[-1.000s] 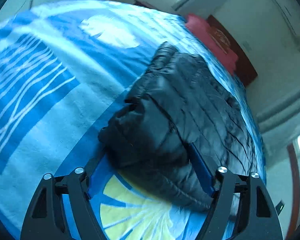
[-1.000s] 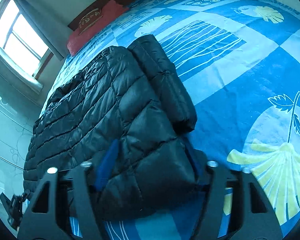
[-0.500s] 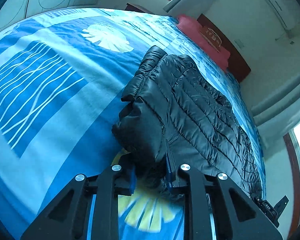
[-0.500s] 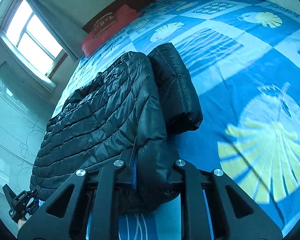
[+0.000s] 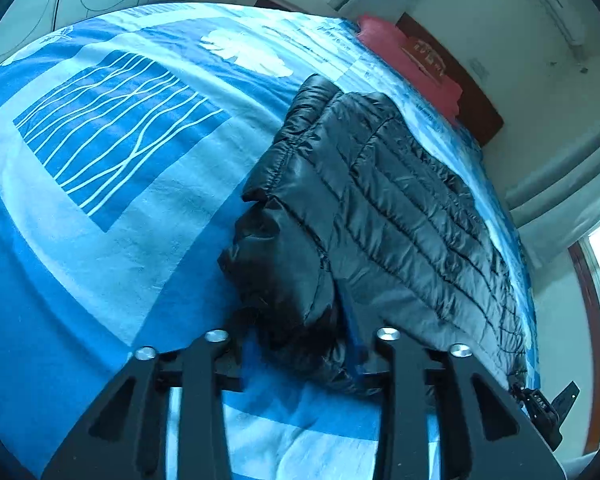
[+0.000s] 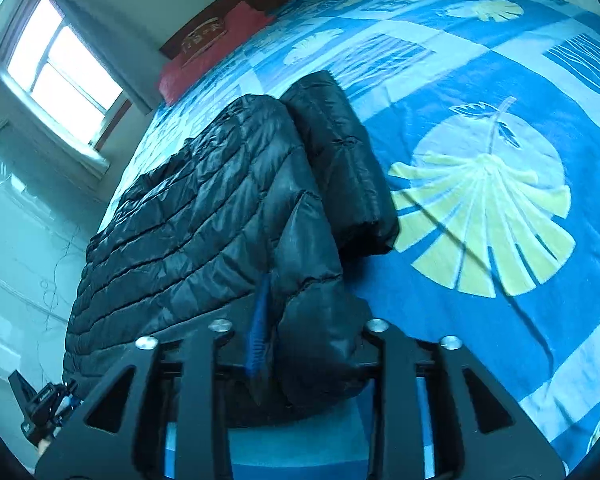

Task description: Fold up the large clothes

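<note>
Blue leaf-print bedspread (image 5: 112,200) fills both views. Black puffer jacket (image 5: 380,208) lies centre frame. Left gripper (image 5: 300,344), jaws just reopening, narrow, jacket hem bunched between. Right gripper (image 6: 296,344) likewise, jacket corner between fingers.

Black tongs (image 5: 300,344), blue pads, silver screws

Daylight pours through the bright, overexposed white-framed window (image 6: 60,76), casting a cool blue tint. Fisheye bending darkens the corners; the near edges look slightly blurred.
</note>
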### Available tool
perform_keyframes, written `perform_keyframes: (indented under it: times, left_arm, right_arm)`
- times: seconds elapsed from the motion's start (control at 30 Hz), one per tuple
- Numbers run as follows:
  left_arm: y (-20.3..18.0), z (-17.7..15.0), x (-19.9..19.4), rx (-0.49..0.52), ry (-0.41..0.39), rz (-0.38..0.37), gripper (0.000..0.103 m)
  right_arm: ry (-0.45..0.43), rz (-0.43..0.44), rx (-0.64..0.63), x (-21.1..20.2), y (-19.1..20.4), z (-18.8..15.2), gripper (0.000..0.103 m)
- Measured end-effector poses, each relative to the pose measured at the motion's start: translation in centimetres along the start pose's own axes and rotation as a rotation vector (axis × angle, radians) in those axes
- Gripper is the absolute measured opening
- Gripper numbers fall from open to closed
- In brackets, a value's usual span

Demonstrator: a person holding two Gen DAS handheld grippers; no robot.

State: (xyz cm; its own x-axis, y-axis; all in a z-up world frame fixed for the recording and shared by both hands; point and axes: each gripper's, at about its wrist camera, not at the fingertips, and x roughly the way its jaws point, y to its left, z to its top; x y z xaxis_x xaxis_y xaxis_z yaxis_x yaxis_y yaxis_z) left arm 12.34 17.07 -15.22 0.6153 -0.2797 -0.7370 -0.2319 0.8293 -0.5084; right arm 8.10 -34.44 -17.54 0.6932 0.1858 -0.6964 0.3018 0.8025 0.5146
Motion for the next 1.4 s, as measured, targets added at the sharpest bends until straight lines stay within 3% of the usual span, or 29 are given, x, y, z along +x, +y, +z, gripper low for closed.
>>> perform_keyframes:
  times: [0.1,0.27,0.53,0.73,1.07,1.4]
  left_arm:
    - [0.6,-0.1,-0.8,-0.007,-0.007,0.034,0.059]
    - [1.2,-0.3,-2.4,0.009,-0.010,0.065,0.065]
    - [0.8,-0.3,-5.6,0.105,-0.057,0.189,0.066]
    - [0.4,0.9,-7.4,0.139,-0.095,0.192,0.066]
    - [-1.1,3.6,-3.7,0.173,-0.044,0.188,0.067]
    - [-2.3,5.8,-0.6,0.199,-0.017,0.196,0.067]
  right_arm:
    - [-0.013,-0.029,-0.012,-1.1,0.0,-0.3,0.044]
    - [-0.030,-0.080,-0.045,-3.0,-0.1,-0.4,0.049]
    - [-0.059,-0.196,-0.092,-6.4,-0.2,-0.9,0.050]
    - [-0.089,-0.187,-0.181,-7.3,3.1,-1.1,0.050]
    - [0.051,-0.056,-0.387,0.1,13.6,-2.4,0.048]
    - [0.034,-0.018,-0.489,7.0,23.0,1.0,0.048]
